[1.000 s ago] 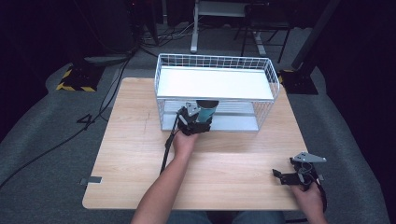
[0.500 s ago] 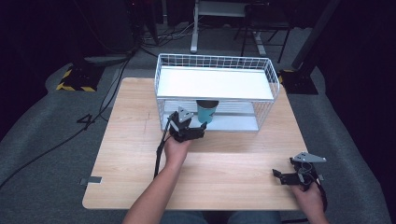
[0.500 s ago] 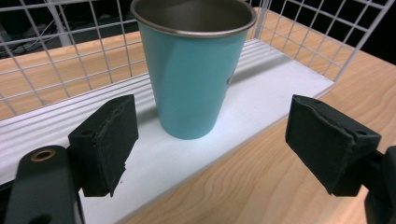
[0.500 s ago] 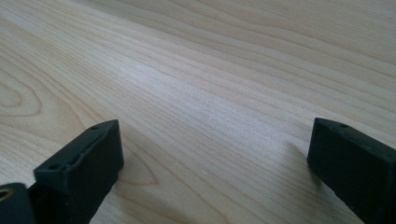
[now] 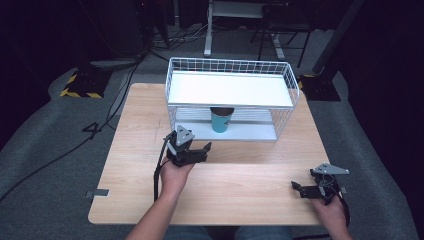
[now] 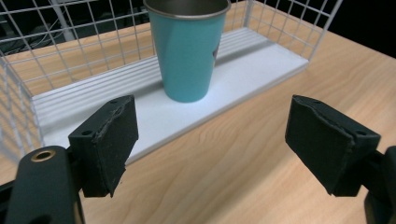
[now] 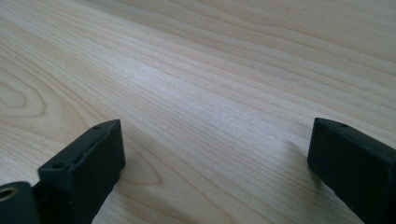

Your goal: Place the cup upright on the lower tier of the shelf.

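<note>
**Left gripper pulled back from the cup on the lower shelf**

Since the earlier frames the left gripper (image 5: 196,152) has drawn away from the rack toward the person's side of the table; a second ago its fingers were up at the teal cup (image 5: 221,120), and now they are clear of it with bare tabletop between. The cup has stayed where it was, upright on the white lower shelf (image 5: 250,131) of the white wire rack (image 5: 230,90), under the upper shelf. The right gripper (image 5: 306,189) has not shifted.

In the left gripper view the two black fingers (image 6: 108,140) stand wide apart and hold nothing. The teal cup (image 6: 187,51) rises straight ahead of them, beyond the gap and a little nearer the left-hand finger, well past the fingertips. The shelf's front edge lies between the fingers and the cup.

In the right gripper view the fingers (image 7: 88,158) are likewise spread wide, empty, hanging low over the wooden table (image 7: 210,93), with plain wood grain ahead of and between them. In the high view this gripper sits near the table's front right corner, well apart from the rack.
</note>
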A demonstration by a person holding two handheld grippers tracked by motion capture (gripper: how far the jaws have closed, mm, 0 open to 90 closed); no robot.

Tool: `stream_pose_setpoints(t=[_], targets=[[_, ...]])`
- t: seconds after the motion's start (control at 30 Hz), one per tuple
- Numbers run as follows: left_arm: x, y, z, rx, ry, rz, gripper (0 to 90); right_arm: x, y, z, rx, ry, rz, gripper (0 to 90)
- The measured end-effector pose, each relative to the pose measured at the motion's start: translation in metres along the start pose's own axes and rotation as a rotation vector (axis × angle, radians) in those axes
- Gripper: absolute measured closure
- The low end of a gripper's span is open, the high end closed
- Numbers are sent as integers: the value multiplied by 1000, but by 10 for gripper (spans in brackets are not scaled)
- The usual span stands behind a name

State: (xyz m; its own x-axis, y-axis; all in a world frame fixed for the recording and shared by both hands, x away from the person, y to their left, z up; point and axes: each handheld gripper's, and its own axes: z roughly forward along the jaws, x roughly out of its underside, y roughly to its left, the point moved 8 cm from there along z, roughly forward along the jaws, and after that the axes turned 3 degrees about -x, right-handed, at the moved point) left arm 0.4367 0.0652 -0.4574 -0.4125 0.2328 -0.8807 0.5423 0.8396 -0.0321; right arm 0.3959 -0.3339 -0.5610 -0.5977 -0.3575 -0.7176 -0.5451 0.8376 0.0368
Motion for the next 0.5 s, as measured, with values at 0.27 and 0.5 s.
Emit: stream_pose_setpoints(t=[0.27, 0.5], targets=[[14, -1, -30, 42, 12, -8, 194, 0, 0, 0, -2, 0, -6, 44], [26, 0, -55, 64, 25, -7, 197, 0, 0, 0, -2, 0, -6, 44]])
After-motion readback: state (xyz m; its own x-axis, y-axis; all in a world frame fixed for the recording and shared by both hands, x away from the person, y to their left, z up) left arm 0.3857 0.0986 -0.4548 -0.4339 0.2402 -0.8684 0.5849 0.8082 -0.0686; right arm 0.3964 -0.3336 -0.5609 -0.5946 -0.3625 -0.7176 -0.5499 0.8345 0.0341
